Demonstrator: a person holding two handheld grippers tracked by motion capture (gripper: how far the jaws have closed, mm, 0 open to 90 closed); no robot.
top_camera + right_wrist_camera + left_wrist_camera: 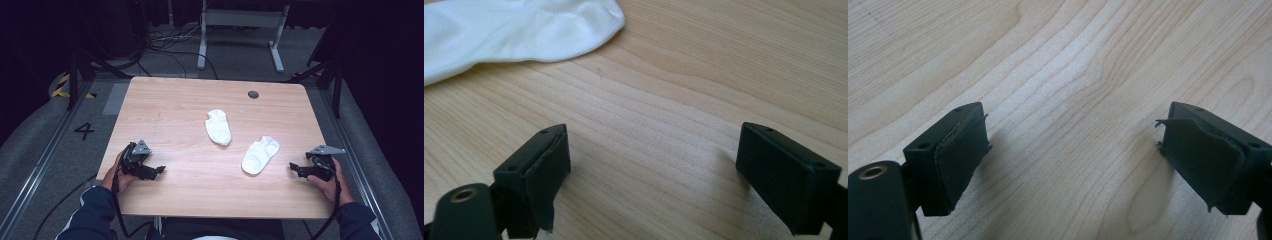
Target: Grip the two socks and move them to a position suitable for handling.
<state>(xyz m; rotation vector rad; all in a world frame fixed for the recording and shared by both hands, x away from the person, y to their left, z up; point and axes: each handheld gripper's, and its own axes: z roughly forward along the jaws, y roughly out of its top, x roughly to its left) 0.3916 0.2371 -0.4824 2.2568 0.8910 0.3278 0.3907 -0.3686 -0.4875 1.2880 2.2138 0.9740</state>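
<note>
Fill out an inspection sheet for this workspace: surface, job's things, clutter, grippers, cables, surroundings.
Surface: light wooden table, bare wood between the things, a dark round grommet near the far edge.
Job's things: two white socks lying flat and apart, the far sock mid-table, the near sock toward the right gripper.
Clutter: nothing seen.
Grippers: left gripper at the near left, right gripper at the near right; both open, nothing between the jaws, neither touching a sock.
Cables: one trailing from each gripper over the near edge; a loose bundle on the floor beyond the table.
Surroundings: grey floor with a painted 4, yellow-black tape, a white frame behind.
</note>
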